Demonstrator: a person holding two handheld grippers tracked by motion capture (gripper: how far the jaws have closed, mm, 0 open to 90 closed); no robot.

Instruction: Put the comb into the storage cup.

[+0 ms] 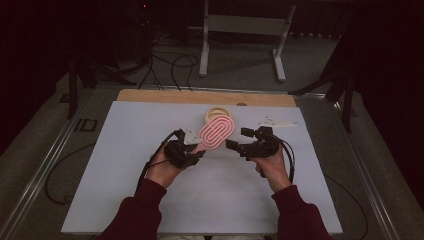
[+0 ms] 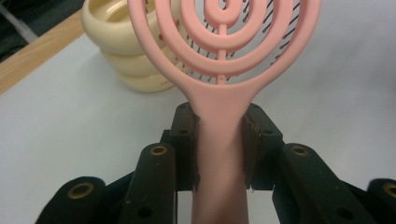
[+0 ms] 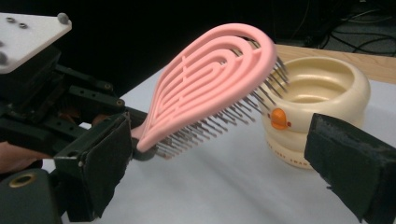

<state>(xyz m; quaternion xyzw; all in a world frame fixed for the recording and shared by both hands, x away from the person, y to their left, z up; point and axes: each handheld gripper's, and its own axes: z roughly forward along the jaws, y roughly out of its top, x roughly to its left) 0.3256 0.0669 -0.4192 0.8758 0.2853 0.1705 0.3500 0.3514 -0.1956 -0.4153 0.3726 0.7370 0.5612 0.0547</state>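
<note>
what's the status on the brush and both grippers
Left gripper shut on pink brush handle. Right gripper open, apart from it. Cream container right behind the bristles.

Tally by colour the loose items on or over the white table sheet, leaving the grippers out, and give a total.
Pink: 1, the pink plastic hairbrush with an openwork oval head, its handle clamped in the left gripper.
Cream: 1, the cream ribbed round plastic container with a small orange mark.
White: 1, a flat white piece at the sheet's far right; too small to identify.
Total: 3
</note>
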